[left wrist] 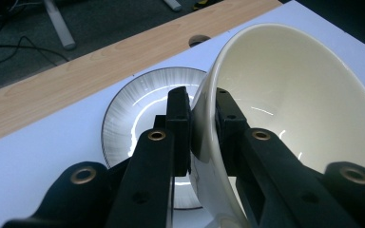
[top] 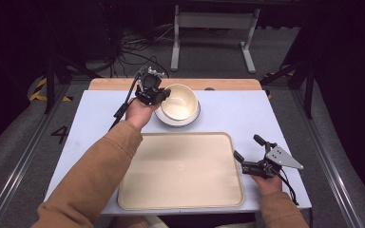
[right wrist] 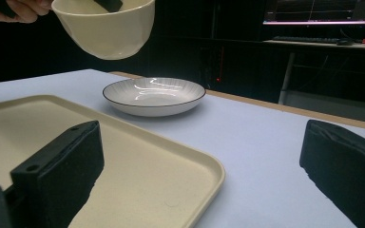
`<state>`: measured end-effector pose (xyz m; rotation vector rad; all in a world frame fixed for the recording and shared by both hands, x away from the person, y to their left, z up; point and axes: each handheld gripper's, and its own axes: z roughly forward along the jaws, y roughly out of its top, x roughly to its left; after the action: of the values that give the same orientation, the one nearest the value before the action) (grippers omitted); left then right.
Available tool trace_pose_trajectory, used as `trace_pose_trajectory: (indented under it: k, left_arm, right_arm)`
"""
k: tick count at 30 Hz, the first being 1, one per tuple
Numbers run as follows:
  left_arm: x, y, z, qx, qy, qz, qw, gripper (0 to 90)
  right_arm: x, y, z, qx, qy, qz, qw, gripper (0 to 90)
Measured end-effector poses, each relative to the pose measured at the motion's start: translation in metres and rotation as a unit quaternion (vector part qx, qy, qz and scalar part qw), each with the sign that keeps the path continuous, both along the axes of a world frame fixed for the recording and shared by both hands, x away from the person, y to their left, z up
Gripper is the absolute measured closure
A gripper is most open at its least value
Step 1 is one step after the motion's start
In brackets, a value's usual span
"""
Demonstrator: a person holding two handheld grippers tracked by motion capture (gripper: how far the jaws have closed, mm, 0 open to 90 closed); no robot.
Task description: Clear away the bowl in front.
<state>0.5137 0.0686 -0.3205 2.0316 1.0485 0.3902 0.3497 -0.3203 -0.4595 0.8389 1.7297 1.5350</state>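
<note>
Bowl, cream and tilted, hangs in the air above the striped plate, its rim clamped by the left gripper. Beside the tray on the desk, the right gripper rests with jaws wide apart.

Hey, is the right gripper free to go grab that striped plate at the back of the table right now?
Probably yes. The right gripper is open and holds nothing, and bare table lies between it and the plate. The left gripper holds the cream bowl in the air above the plate, which may crowd an approach from above.
</note>
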Motion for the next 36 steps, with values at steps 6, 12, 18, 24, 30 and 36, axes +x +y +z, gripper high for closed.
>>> trace_pose_trajectory:
  k: [6, 12, 18, 24, 30, 36]
  left_arm:
    - [-0.008, 0.002, 0.000, 0.002, 0.000, -0.016, 0.9999, 80.5]
    - [-0.019, 0.003, 0.004, 0.008, -0.009, -0.037, 0.9993, 80.4]
    - [-0.031, 0.003, 0.006, 0.012, -0.004, -0.063, 0.9980, 80.4]
    - [-0.038, 0.003, 0.008, 0.024, 0.001, -0.084, 0.9961, 80.4]
    - [-0.046, 0.004, 0.009, 0.033, 0.005, -0.106, 0.9939, 80.4]
    - [-0.053, 0.001, 0.010, 0.042, 0.003, -0.125, 0.9912, 80.4]
  right_arm:
    - [0.000, 0.000, 0.000, 0.001, 0.000, 0.000, 1.0000, 1.2]
    - [0.000, 0.000, 0.000, 0.000, 0.000, 0.000, 1.0000, 1.2]
    - [0.000, 0.000, 0.000, 0.001, 0.000, 0.000, 1.0000, 1.2]
    - [0.000, 0.000, 0.000, 0.000, 0.000, 0.000, 1.0000, 1.2]
    - [0.000, 0.000, 0.000, 0.001, 0.000, 0.000, 1.0000, 1.2]
    - [0.000, 0.000, 0.000, 0.000, 0.000, 0.000, 1.0000, 1.2]
